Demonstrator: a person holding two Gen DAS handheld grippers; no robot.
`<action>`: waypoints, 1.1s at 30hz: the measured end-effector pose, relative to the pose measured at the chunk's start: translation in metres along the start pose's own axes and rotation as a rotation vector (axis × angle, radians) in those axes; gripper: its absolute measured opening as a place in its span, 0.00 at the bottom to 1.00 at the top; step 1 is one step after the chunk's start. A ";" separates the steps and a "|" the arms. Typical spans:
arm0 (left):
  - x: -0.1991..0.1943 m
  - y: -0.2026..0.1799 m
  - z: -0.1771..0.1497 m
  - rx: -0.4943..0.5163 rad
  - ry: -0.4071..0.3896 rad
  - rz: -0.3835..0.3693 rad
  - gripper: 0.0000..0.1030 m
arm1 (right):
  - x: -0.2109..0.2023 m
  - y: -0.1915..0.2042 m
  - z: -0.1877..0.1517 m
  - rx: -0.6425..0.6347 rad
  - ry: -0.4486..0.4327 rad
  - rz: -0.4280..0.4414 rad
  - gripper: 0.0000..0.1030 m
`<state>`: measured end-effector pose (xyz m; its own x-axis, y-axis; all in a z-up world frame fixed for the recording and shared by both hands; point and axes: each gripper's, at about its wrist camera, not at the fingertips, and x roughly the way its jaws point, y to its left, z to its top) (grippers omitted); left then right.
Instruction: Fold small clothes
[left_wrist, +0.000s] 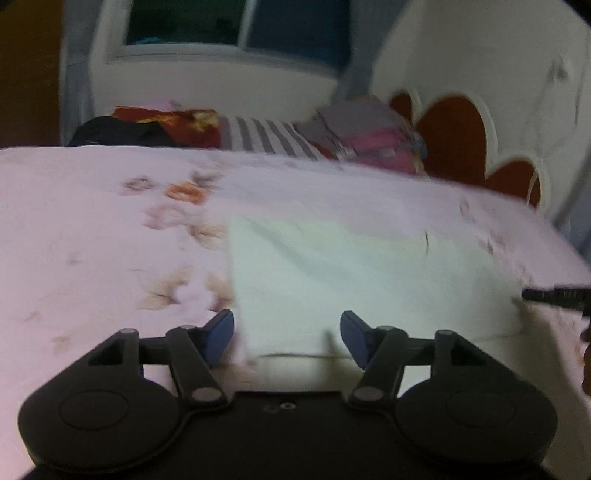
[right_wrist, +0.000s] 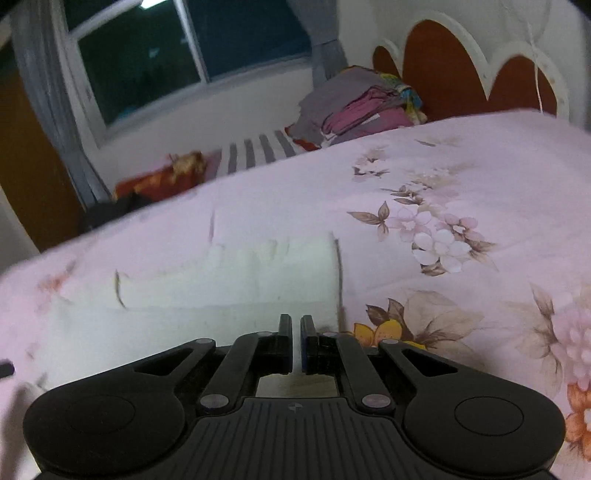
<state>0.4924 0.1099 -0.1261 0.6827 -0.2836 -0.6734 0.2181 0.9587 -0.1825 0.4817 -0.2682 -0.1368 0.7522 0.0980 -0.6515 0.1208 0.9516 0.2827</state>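
A small white garment (left_wrist: 354, 280) lies flat on the pink floral bedsheet (left_wrist: 92, 221). My left gripper (left_wrist: 287, 338) is open, its blue pads either side of the garment's near left edge, holding nothing. In the right wrist view the same white garment (right_wrist: 229, 280) lies ahead with its right edge near my right gripper (right_wrist: 296, 326), whose jaws are almost together at the garment's near right edge. I cannot tell whether cloth is pinched between them. The tip of the right gripper (left_wrist: 554, 295) shows at the right edge of the left wrist view.
A pile of folded clothes (right_wrist: 365, 107) sits at the far side of the bed by the red and white headboard (right_wrist: 443, 62). A striped cloth (left_wrist: 266, 136) and red and dark fabrics (left_wrist: 147, 125) lie along the far edge under the window (right_wrist: 166, 55).
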 end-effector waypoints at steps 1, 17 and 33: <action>0.008 -0.004 -0.001 0.005 0.020 -0.022 0.57 | 0.003 0.001 -0.002 0.009 0.012 0.014 0.03; 0.057 0.014 0.035 -0.037 0.012 -0.044 0.66 | 0.045 -0.003 0.015 -0.066 0.042 0.015 0.03; 0.089 -0.023 0.052 0.176 0.016 -0.015 0.75 | 0.070 0.016 0.034 -0.059 0.089 0.033 0.04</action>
<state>0.5843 0.0612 -0.1441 0.6672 -0.2964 -0.6834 0.3481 0.9352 -0.0657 0.5589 -0.2556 -0.1540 0.6946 0.1523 -0.7031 0.0566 0.9627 0.2645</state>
